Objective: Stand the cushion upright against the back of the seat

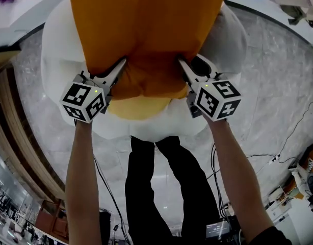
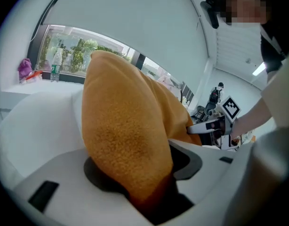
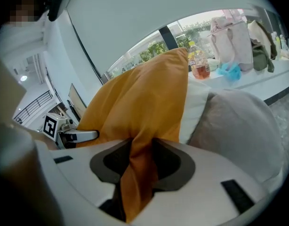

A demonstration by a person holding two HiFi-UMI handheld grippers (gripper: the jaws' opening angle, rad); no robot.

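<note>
A big orange cushion [image 1: 146, 24] hangs over a white round seat [image 1: 59, 50]. My left gripper [image 1: 120, 65] is shut on the cushion's lower left edge and my right gripper [image 1: 183, 64] is shut on its lower right edge. In the left gripper view a thick fold of the orange cushion [image 2: 125, 140] fills the jaws [image 2: 156, 182]. In the right gripper view a thinner bunch of its fabric [image 3: 140, 168] is pinched between the jaws [image 3: 137, 187]. The cushion [image 3: 144, 93] stands tilted in front of the seat's white back [image 3: 196, 107]. A pale yellow pad [image 1: 138, 106] shows under the cushion.
A grey cushion or armrest [image 3: 238, 131] lies right of the seat. A counter behind holds a bottle [image 3: 199, 62], a pink bag [image 3: 229, 36] and blue cloth [image 3: 228, 71]. Cables [image 1: 279, 152] run over the marble floor [image 1: 279, 75]. My legs [image 1: 161, 188] stand before the seat.
</note>
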